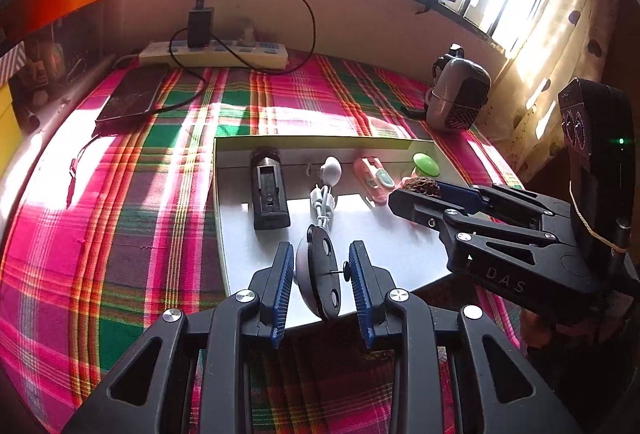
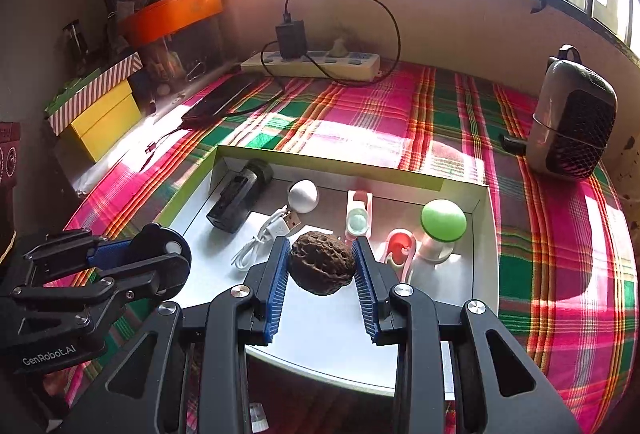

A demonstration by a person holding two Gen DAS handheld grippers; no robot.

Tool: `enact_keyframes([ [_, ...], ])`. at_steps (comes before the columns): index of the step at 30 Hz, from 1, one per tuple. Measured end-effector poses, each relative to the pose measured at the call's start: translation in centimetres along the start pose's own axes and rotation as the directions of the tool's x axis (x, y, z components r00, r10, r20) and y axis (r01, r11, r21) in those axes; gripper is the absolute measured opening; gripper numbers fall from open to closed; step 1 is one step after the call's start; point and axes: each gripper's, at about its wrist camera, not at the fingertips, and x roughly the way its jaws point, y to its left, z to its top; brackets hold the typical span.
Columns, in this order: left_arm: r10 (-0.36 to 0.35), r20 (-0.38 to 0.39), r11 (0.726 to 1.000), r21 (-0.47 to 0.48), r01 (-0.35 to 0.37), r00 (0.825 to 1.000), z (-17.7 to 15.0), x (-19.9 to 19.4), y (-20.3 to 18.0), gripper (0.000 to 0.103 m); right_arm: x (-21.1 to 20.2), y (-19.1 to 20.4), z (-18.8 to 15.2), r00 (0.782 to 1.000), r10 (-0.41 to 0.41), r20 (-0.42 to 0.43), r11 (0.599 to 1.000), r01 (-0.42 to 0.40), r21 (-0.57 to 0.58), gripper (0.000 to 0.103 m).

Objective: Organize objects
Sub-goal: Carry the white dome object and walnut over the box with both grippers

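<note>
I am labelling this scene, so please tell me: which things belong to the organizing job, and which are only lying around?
Job:
white tray
walnut in right gripper
black round gadget in left gripper
black battery case
white USB cable
green knob

Lying about:
power strip
phone
small heater
yellow box

Tablecloth [image 2: 460, 106]: pink, green and dark plaid, yellow-orange stripes
Tray [image 2: 320, 334]: white floor, lime-green rim
Walnut [image 2: 322, 262]: dark brown, wrinkled
Mushroom lamp [image 2: 443, 221]: green cap, white stem
Cable [image 2: 260, 238]: white
Ball [image 2: 303, 196]: white
Gripper pads [image 2: 278, 286]: blue, ribbed
Gripper arms [image 2: 420, 334]: black
Round box [image 2: 176, 14]: orange
Square box [image 2: 104, 118]: yellow, red-white striped lid
Power strip [image 2: 312, 64]: cream
</note>
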Motion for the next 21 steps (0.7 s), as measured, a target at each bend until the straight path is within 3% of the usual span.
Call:
enact_keyframes([
  [21,0.021,-0.043,1.000,0.005,-0.021,0.999,0.6,2.8,0.3,0.026,4.3,0.1,1.5,0.997,0.045,-0.066,0.999,-0.046,-0.004,0.033],
])
